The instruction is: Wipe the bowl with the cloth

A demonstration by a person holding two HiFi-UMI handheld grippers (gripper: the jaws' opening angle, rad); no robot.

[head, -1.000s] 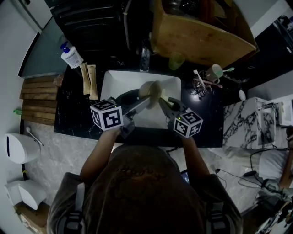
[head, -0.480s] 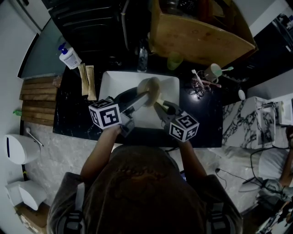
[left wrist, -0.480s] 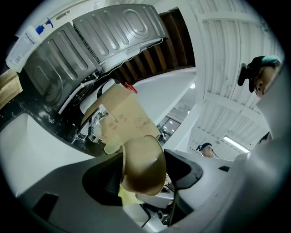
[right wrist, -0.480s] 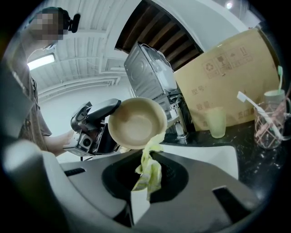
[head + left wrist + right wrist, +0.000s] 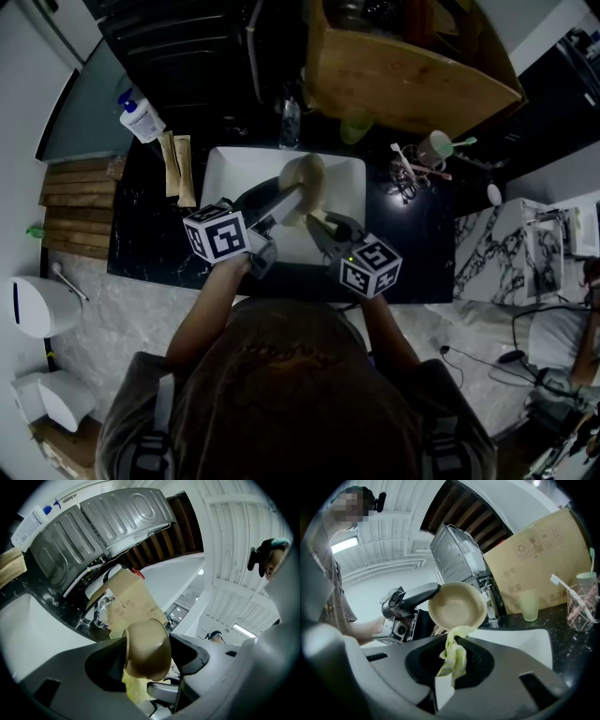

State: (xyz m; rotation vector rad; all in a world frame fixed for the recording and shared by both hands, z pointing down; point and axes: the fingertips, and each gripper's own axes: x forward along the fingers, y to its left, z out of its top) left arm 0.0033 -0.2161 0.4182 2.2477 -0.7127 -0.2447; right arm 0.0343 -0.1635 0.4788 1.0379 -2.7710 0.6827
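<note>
Presently we hold the bowl up over the white sink with our left gripper. Its 2 jaws are clamped on the bowl's wall, and the left gripper view shows the bowl's tan outside filling the gap between them. The bowl is tipped on its side, its open face turned toward our right gripper. That gripper's 2 jaws are pinched together on the yellow-green cloth, which stands up from between them. The cloth's top end meets the bowl's lower rim, so the bowl sits just beyond the jaw tips. Behind the sink, a cardboard box and a pale green cup stand on the dark counter.
</note>
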